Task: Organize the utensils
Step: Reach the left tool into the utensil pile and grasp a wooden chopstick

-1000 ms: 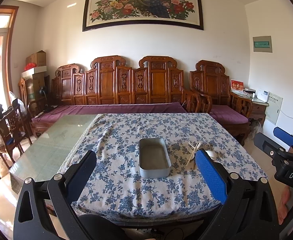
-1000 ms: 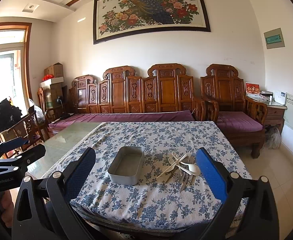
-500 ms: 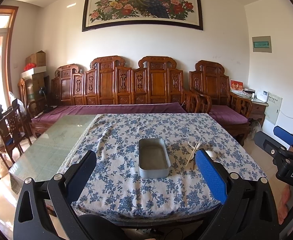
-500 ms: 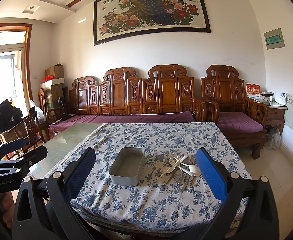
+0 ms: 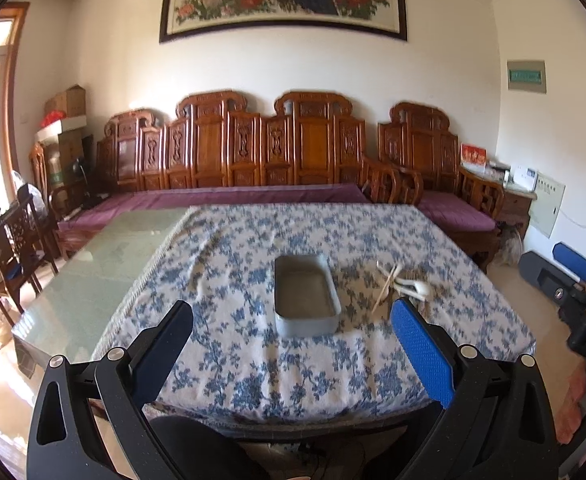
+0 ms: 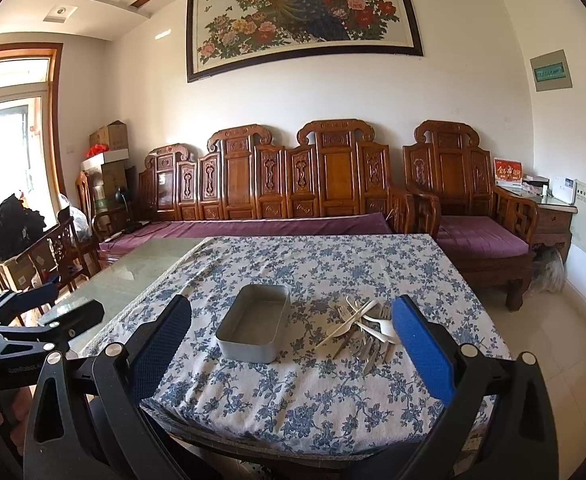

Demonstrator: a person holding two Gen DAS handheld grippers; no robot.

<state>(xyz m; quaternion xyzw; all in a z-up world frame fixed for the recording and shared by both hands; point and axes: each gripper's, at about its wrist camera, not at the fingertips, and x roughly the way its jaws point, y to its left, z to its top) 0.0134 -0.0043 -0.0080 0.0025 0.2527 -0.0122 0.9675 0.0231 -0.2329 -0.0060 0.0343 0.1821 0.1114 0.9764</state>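
A grey metal tin (image 5: 305,294) (image 6: 255,323) lies empty on the blue floral tablecloth (image 5: 253,264) (image 6: 333,392). To its right sits a loose pile of utensils (image 5: 401,286) (image 6: 363,330): white plastic spoons, forks and pale sticks. My left gripper (image 5: 291,334) hangs open in front of the table's near edge, facing the tin. My right gripper (image 6: 291,334) is open too, held before the near edge with tin and pile between its fingers' lines of sight. Nothing is held in either.
The cloth covers the right part of a glass-topped table (image 5: 105,256) (image 6: 149,264). A carved wooden sofa with purple cushions (image 5: 253,160) (image 6: 293,184) stands behind it. Chairs (image 5: 9,248) crowd the left side. A hand (image 5: 581,404) grips the other tool at right.
Both grippers have drifted closer to the table and the left view has tilted down a little. Tin and utensils lie where they were. Both jaws stay open.
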